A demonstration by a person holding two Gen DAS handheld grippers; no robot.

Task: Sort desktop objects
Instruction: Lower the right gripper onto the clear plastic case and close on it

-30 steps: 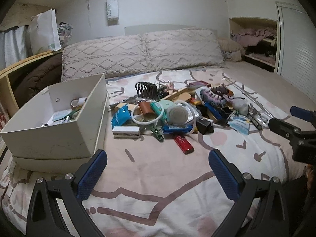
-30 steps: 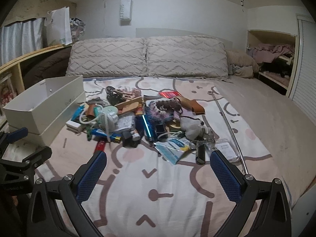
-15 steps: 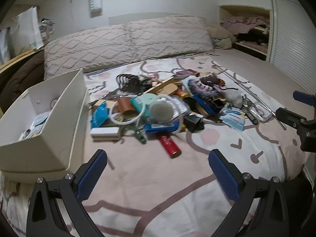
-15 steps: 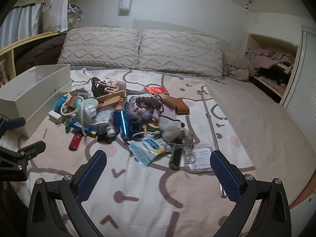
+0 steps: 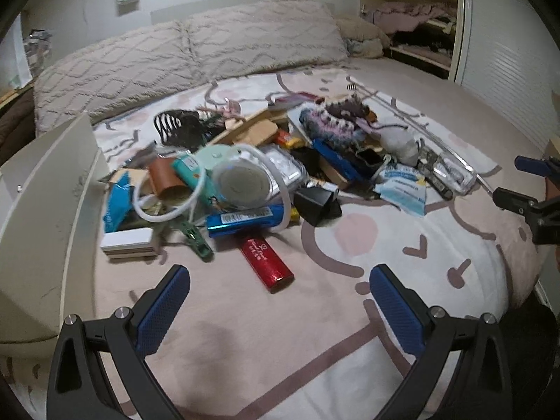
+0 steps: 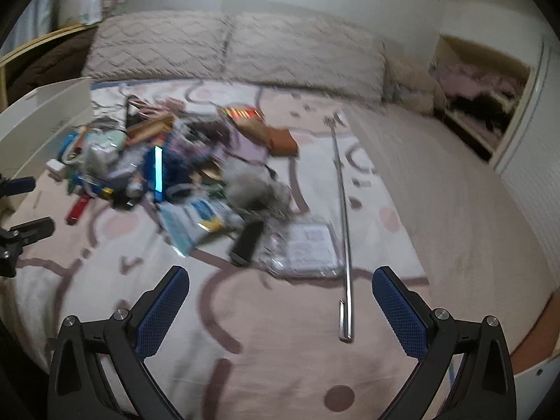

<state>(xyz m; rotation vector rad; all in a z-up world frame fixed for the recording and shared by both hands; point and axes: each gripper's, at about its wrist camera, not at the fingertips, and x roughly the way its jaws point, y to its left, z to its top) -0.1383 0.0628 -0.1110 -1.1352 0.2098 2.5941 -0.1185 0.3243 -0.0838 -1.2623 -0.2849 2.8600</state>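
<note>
Both grippers hover over the bed (image 5: 245, 343), jaws spread wide, nothing held. Left gripper (image 5: 280, 308) faces the clutter pile (image 5: 252, 171), with the red tube (image 5: 266, 257) nearest, lying loose just ahead of its fingertips. The white box (image 5: 45, 210) sits at the left edge of the pile, touching or nearly touching a white block (image 5: 127, 243). Right gripper (image 6: 280, 308) points at the right side of the pile; the long metal rod (image 6: 344, 238) lies between its fingers further out, beside a clear plastic packet (image 6: 304, 248) and a black cylinder (image 6: 248, 238).

Risks, as judgement: items overlap heavily, so pulling one could drag the white cord loop (image 5: 210, 189) or tip neighbours off the heap. The soft bedding may sink under pressure and let round things like the tube roll. The rod is thin and flat on fabric, so it looks hard to pinch and could swing into the packet. Right view is motion-blurred, so small items are uncertain.

Room: open bedding in front of both grippers and to the right of the rod; the bed edge is close at lower right; the box wall limits the left side.
</note>
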